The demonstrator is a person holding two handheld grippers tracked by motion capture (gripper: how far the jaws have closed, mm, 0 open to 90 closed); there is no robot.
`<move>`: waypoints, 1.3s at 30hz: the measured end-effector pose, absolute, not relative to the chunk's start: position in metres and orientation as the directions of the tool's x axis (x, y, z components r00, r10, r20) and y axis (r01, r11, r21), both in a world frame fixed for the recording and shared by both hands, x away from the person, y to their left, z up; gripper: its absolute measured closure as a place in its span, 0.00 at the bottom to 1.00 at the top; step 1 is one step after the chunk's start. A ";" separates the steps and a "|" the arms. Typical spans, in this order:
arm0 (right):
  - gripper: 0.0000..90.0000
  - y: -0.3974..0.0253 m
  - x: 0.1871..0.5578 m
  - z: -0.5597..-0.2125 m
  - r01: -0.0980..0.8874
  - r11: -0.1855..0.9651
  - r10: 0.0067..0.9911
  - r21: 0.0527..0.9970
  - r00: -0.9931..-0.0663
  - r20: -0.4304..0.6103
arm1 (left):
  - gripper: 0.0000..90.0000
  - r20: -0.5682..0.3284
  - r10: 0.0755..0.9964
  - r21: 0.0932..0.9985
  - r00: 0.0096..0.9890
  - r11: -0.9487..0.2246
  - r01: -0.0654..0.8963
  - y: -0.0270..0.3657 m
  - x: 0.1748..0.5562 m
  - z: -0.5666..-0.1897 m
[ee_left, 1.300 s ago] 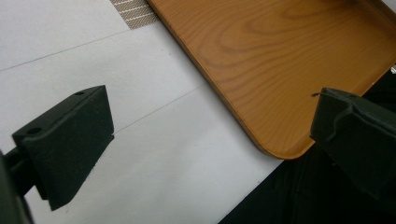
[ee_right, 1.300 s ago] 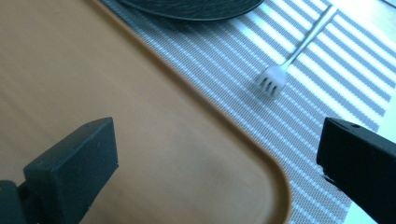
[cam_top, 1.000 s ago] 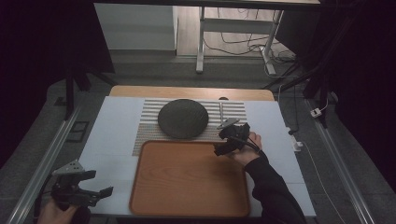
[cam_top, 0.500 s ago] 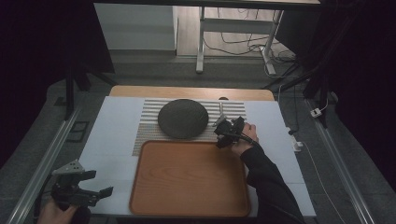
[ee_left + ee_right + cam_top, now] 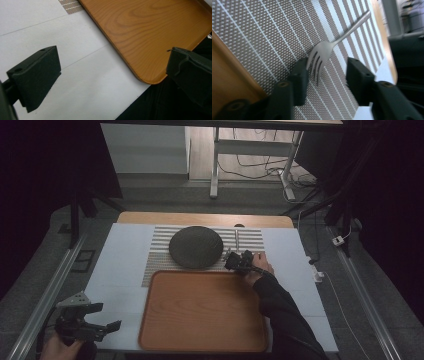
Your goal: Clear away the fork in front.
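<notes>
Since the earlier picture, the right gripper [image 5: 234, 261] had slid a little to the left and toward the near edge of the striped mat [image 5: 156, 261], until it sat just beside the far rim of the wooden tray [image 5: 200, 307]. Its jaws stood apart, one on each side of the fork [image 5: 322, 53], and they had not closed on it yet. That looked like the start of a pick-up: the fork was lined up and the next job would be to squeeze.

The left gripper [image 5: 95, 329] had not moved. It waited at the near left corner of the white table [image 5: 117, 270], with its jaws wide open and nothing between them.

From the high view, the fork [image 5: 236, 240] was just a thin pale line on the mat, to the right of the dark round plate [image 5: 195, 246]. The right gripper view showed much more: the fork's prongs pointed down between the two jaws, closer to the left one, and the handle ran away up the stripes. The left gripper view showed the tray's rounded near corner [image 5: 150, 77] hanging slightly over the table edge.
</notes>
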State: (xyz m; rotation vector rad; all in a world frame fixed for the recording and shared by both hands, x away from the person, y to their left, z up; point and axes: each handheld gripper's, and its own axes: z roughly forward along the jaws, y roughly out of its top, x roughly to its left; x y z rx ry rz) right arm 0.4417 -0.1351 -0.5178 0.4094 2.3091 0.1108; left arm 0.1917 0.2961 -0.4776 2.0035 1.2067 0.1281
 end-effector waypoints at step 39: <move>0.99 -0.163 0.376 -0.457 0.224 0.843 0.486 0.490 -0.709 -0.512 | 0.00 -0.251 0.777 0.664 0.577 -0.295 0.687 0.283 0.195 -0.475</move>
